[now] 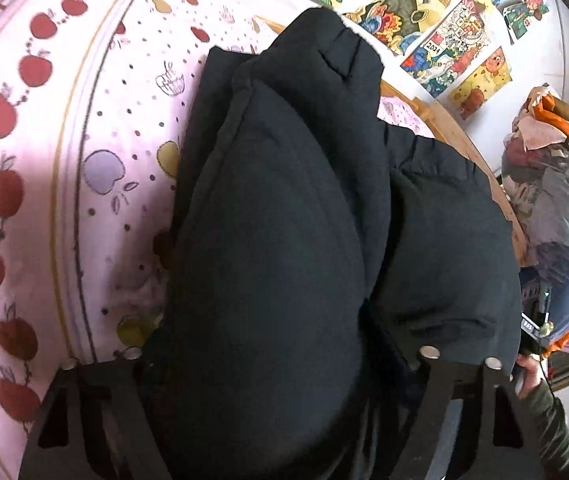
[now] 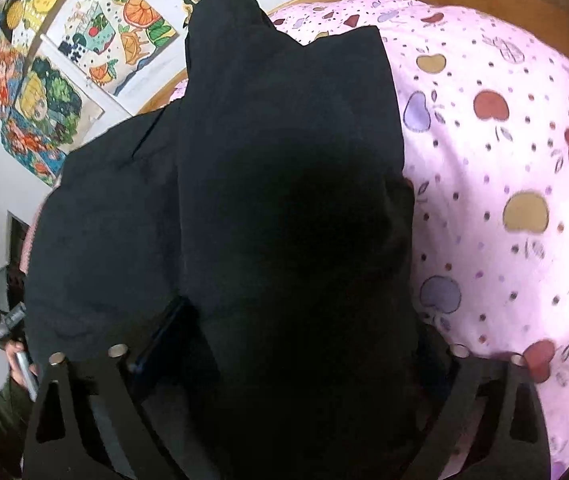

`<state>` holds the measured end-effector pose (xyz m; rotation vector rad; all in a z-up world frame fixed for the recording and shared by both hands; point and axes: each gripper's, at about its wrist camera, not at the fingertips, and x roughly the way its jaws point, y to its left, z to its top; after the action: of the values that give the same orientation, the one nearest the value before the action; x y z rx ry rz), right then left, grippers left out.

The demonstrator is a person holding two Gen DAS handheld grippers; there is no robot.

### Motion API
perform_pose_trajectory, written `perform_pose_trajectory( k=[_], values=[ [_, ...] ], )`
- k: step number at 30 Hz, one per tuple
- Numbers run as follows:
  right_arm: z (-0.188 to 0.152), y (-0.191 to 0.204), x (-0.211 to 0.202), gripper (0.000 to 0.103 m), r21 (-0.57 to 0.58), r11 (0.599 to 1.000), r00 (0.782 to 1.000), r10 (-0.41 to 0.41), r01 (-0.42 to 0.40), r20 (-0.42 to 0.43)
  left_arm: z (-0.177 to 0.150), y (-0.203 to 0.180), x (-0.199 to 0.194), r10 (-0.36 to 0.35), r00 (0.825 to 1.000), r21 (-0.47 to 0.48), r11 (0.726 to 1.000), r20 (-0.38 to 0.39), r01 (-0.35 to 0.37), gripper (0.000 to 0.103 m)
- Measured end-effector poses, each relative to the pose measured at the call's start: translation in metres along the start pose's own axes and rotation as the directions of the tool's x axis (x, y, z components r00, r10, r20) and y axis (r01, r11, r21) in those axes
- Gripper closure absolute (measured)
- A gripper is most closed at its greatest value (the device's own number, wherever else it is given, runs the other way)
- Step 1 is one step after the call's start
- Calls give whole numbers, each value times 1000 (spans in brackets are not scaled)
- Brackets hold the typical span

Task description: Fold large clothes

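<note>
A thick black padded jacket (image 1: pixel 284 208) lies bunched in long folds on a pink bedsheet with apple prints (image 1: pixel 44 184). My left gripper (image 1: pixel 280 360) straddles the near end of the jacket's bulging middle fold, which fills the whole gap and presses against both fingers. In the right wrist view the same jacket (image 2: pixel 284 184) runs away from me over the sheet (image 2: pixel 504 168). My right gripper (image 2: pixel 288 354) is closed around another thick fold, and the cloth touches both fingers and hides most of the pads.
A wooden bed frame (image 1: pixel 464 148) borders the mattress, with a white wall of colourful drawings (image 1: pixel 444 40) behind it. A heap of clothes and bags (image 1: pixel 544 184) lies beyond the bed. The person's other hand (image 1: pixel 532 368) shows at the edge, as it does in the right wrist view (image 2: pixel 20 356).
</note>
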<state>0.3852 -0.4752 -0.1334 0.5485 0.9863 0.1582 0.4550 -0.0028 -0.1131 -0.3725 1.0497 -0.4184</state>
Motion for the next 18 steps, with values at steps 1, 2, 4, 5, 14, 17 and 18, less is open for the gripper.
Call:
perform_pose_trajectory(
  k=[1, 2, 4, 5, 14, 17, 18],
  values=[
    [-1, -1, -1, 27, 9, 1000, 1000, 6, -6, 3, -2, -4, -3, 14, 1000, 10, 1000, 11, -14, 34],
    [-3, 1, -1, 29, 14, 1000, 1000, 10, -10, 7, -3, -7, -5, 23, 999, 18, 1000, 22, -23, 40],
    [-6, 5, -2, 38, 18, 1000, 1000, 8, -8, 16, -3, -12, -10, 32, 999, 25, 999, 38, -33, 49],
    [-7, 8, -3, 41, 17, 1000, 1000, 4, -5, 23, -4, -15, -14, 35, 998, 24, 999, 49, -36, 55],
    [-4, 62, -24, 80, -93, 993, 994, -66, 74, 88, -11, -30, -53, 9, 992, 60, 998, 125, -17, 79],
    [-2, 79, -42, 83, -123, 991, 991, -33, 49, 129, -11, -28, -72, -36, 987, 43, 999, 155, 30, 82],
    [-2, 86, -47, 83, -134, 990, 990, -18, 37, 143, -10, -29, -80, -43, 985, 50, 998, 167, 35, 82]
  ],
)
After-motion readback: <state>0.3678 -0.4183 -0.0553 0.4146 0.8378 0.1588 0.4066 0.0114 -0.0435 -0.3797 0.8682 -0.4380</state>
